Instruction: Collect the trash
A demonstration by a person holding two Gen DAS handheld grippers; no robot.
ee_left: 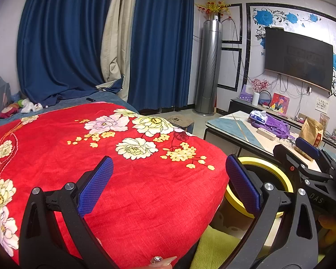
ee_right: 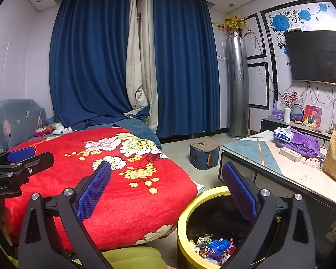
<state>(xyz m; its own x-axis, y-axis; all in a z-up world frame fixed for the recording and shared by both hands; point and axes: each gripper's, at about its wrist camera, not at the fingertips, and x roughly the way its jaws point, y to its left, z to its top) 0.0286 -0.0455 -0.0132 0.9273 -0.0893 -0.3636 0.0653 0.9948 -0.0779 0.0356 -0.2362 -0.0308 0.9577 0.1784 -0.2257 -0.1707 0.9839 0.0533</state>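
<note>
With both tools gaping empty, my right tool [ee_right: 166, 190] hangs above the bin [ee_right: 186, 215] of wrappers [ee_right: 212, 246]; my left tool [ee_left: 169, 183] waits over the bed [ee_left: 123, 157].

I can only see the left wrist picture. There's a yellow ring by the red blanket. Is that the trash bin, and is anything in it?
Observer: Yes. In the right wrist view the yellow-rimmed bin holds colourful wrappers, including something crumpled and blue.
Operator: Is the right gripper holding trash?
Observer: No. The right gripper is open with nothing between its fingers, above the bin.
Operator: What's on the floor past the bed?
Observer: A small blue box-like stool stands there between the bed and the low table; your view shows only its top.
</note>
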